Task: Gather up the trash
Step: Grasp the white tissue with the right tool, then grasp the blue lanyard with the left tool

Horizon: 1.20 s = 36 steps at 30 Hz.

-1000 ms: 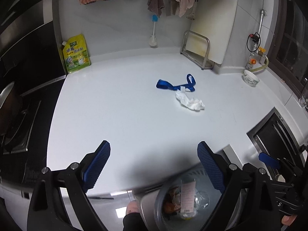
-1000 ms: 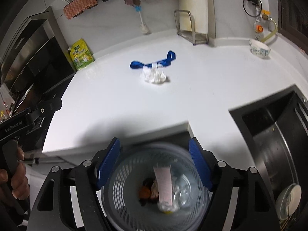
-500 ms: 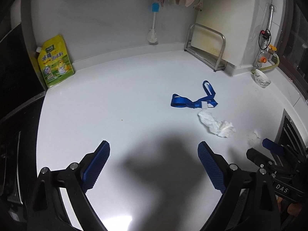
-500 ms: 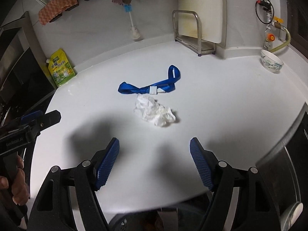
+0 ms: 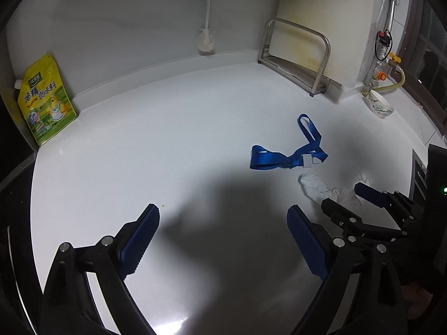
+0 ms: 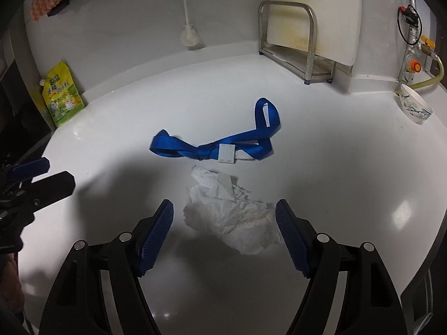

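My right tool stood apart, straddling the crumpled tissue at lower centre on the tabletop; left tool likewise apart (idle). Risk: thin tissue tearing or slipping.

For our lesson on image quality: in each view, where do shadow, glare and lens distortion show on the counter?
Left wrist view: a broad dark shadow lies on the counter ahead of the left hand-held gripper, glare at the bottom edge, back wall bowed by the fisheye. Right wrist view: shadow left of the tissue, which lies lit between the open fingers of the right hand-held gripper; small glints at right.
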Motion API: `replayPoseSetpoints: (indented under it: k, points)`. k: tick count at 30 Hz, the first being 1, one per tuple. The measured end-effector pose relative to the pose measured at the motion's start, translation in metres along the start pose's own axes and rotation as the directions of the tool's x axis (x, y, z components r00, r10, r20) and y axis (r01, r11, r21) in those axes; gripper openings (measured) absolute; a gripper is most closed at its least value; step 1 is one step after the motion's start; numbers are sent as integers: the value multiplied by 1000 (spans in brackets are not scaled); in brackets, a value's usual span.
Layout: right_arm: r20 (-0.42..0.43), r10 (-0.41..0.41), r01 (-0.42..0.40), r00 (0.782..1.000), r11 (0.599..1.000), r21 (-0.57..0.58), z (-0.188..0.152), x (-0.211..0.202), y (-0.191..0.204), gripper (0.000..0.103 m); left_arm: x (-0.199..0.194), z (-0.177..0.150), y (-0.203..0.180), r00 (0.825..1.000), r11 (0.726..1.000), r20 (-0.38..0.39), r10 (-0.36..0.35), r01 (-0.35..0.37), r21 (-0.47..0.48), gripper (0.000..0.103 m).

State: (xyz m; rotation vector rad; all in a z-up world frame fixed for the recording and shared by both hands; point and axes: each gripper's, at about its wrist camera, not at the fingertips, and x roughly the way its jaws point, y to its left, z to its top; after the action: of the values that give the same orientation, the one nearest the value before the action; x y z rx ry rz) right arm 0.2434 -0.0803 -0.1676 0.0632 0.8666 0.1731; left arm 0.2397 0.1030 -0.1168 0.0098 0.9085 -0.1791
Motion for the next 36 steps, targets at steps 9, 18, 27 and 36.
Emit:
replayPoseSetpoints:
  k: [9, 18, 27, 36]
  points:
    - [-17, -34, 34, 999, 999, 4, -2, 12, -4, 56, 18, 6, 1, 999, 1000, -28, -29, 30, 7, 91]
    - [10, -23, 22, 1000, 998, 57, 5, 7, -20, 26, 28, 19, -11, 998, 998, -21, -59, 59, 37, 91]
    - [48, -48, 38, 998, 983, 182, 5, -9, -58, 21, 46, 38, -40, 994, 989, -8, -111, 111, 96, 91]
    - [50, -96, 78, 994, 954, 289, -3, -22, -94, 21, 79, 54, -84, 986, 969, -13, -165, 164, 182, 91]
